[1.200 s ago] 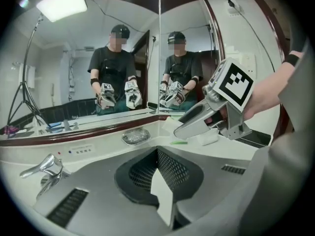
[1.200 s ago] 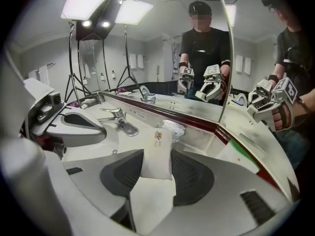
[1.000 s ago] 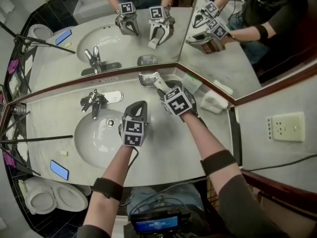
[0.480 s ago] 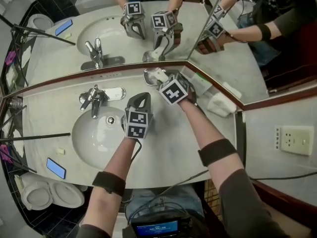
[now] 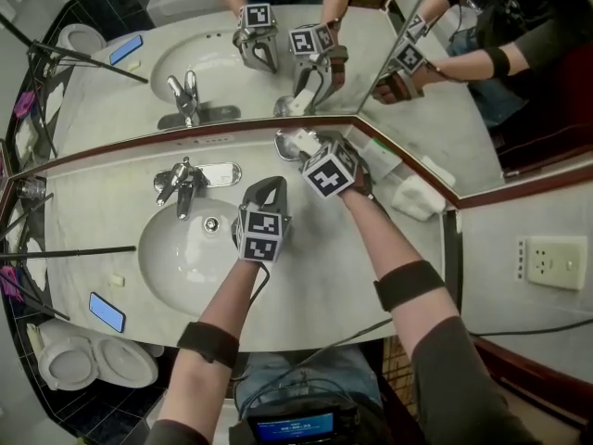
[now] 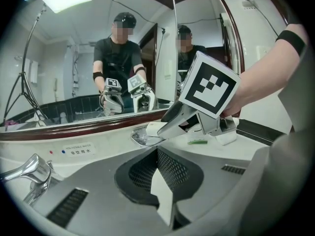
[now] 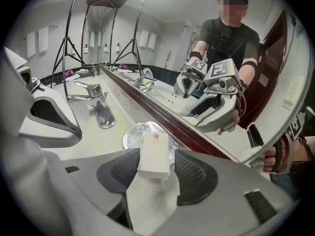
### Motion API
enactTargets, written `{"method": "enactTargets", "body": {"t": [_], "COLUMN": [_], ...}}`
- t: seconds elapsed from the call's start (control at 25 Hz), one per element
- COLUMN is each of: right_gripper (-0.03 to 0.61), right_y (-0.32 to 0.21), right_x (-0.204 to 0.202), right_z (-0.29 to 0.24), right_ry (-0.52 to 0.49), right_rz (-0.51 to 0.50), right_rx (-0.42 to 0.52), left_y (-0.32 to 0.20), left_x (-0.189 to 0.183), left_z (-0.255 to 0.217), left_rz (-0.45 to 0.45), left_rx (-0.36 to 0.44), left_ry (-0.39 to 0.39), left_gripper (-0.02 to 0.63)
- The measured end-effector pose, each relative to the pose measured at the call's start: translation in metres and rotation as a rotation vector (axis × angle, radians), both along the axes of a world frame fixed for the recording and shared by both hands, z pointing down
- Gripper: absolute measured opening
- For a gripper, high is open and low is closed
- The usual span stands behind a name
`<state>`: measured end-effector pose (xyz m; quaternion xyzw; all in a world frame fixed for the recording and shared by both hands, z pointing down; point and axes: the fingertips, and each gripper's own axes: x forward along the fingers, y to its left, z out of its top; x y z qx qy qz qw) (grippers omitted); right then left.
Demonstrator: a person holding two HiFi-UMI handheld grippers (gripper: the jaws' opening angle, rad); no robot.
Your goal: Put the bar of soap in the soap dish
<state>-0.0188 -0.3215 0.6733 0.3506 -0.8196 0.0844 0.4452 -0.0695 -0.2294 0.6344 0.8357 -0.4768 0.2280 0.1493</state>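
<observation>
Right hand-held gripper (image 7: 156, 157) just spread round soap (image 7: 153, 150) | dish (image 7: 132, 136) part-hidden | left hand-held gripper (image 6: 160, 181) closed

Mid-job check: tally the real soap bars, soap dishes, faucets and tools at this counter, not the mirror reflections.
bar of soap: 1
soap dish: 1
faucet: 1
tools: 2 (left tool, right tool)
Total: 5

The left gripper (image 6: 165, 173), jaws together and empty, faces the right gripper (image 6: 158, 132) and bar of soap (image 6: 156, 127) at the soap dish (image 6: 140, 139).
</observation>
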Motion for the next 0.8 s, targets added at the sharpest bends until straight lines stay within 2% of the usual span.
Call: {"method": "enactTargets", "body": {"t": [0.16, 0.32, 0.6, 0.8], "right_gripper": [0.242, 0.233, 0.035, 0.018], "right_y": [0.006, 0.033, 0.093, 0.137], "right_x": [0.002, 0.005, 0.026, 0.048], "right_z": [-0.021, -0.044, -0.112, -0.134], "right_ry": [-0.027, -0.090, -0.202, -0.292], "right_rz": [0.010, 0.004, 0.004, 0.020], "right_rx": [0.020, 0.018, 0.095, 0.121], "left_y": [0.004, 0.019, 0.060, 0.090], "left_x": [-0.003, -0.005, -0.011, -0.017], "left_z": [-0.012, -0.030, -0.076, -0.103], "left_rz": [-0.006, -0.011, -0.019, -0.022], "left_rx": [0.008, 0.013, 0.040, 0.068], "left_ry": [0.005, 0.016, 0.012, 0.000], "left_gripper": [-0.003, -0.003, -0.003, -0.003]}}
